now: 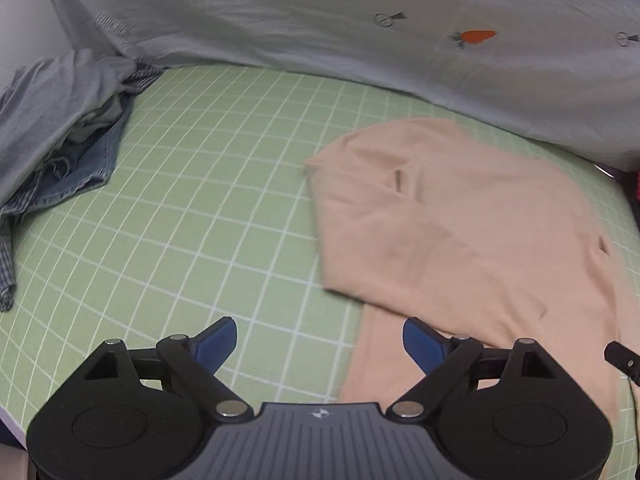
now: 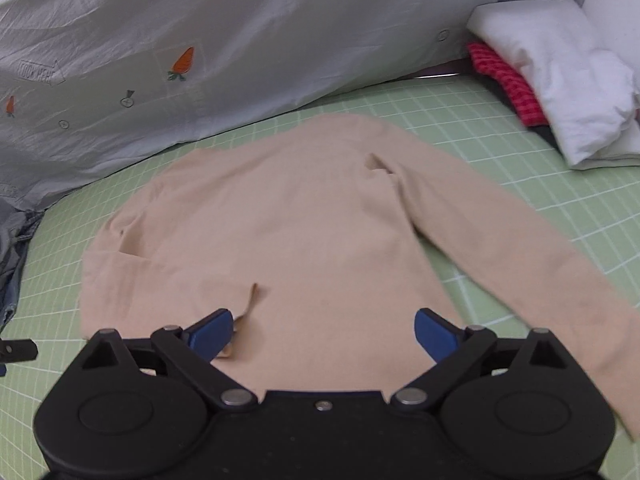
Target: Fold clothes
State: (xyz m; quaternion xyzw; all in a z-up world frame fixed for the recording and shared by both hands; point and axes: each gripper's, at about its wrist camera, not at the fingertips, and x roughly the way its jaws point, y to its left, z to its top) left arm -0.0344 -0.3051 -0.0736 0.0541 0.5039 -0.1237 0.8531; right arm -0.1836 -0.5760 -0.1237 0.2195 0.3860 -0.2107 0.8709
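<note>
A peach long-sleeved top (image 2: 304, 224) lies flat on the green checked sheet (image 2: 500, 152). One sleeve (image 2: 520, 248) runs out to the right; the other is folded across the body at the left. In the left wrist view the same top (image 1: 460, 232) fills the right half, its left edge near the middle. My left gripper (image 1: 320, 340) is open above the sheet at the top's lower left edge, holding nothing. My right gripper (image 2: 324, 332) is open over the near part of the top, its blue fingertips (image 2: 212, 334) just above the cloth, with nothing between them.
A pale quilt with carrot prints (image 2: 180, 60) walls the far side. A heap of grey, denim and checked clothes (image 1: 60, 136) lies at the left. White folded cloth (image 2: 560, 92) over a red checked item (image 2: 504, 80) sits at the far right.
</note>
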